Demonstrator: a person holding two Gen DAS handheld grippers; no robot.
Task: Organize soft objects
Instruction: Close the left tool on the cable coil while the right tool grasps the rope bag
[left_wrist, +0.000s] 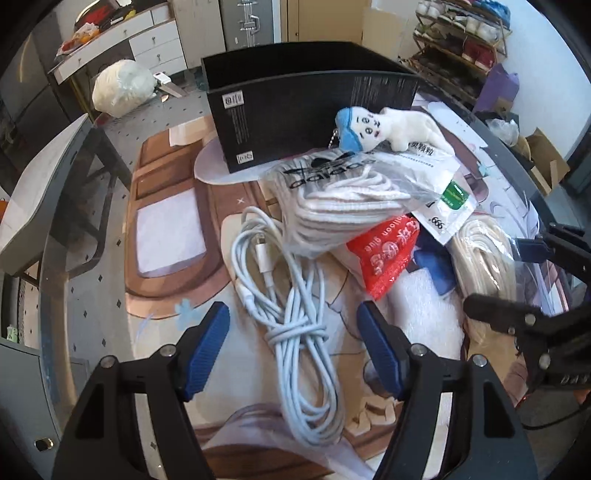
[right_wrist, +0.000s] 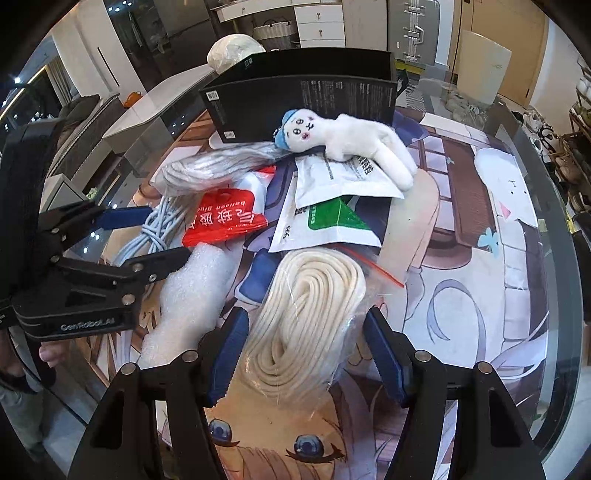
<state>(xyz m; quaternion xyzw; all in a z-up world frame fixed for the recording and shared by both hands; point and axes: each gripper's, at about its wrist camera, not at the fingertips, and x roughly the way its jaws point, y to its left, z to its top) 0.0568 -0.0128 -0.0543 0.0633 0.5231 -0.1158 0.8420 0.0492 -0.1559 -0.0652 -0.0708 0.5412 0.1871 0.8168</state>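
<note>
A pile lies on the printed mat in front of an open black box (left_wrist: 295, 110) (right_wrist: 295, 92). A white plush toy with a blue cap (left_wrist: 384, 129) (right_wrist: 347, 142) lies on top at the back. Bagged white socks (left_wrist: 332, 206) (right_wrist: 207, 170), a red packet (left_wrist: 388, 254) (right_wrist: 225, 218) and white pouches (right_wrist: 332, 206) are mixed in. My left gripper (left_wrist: 293, 350) is open, its pads either side of a coiled white cable (left_wrist: 295, 332). My right gripper (right_wrist: 304, 354) is open around a bagged cream rope coil (right_wrist: 306, 306) (left_wrist: 487, 258).
Bubble wrap (right_wrist: 192, 295) lies left of the rope. The table's glass edge (right_wrist: 554, 258) curves on the right. A shoe rack (left_wrist: 461, 48), drawers (left_wrist: 155, 40) and a white sack (left_wrist: 122, 86) stand beyond the table.
</note>
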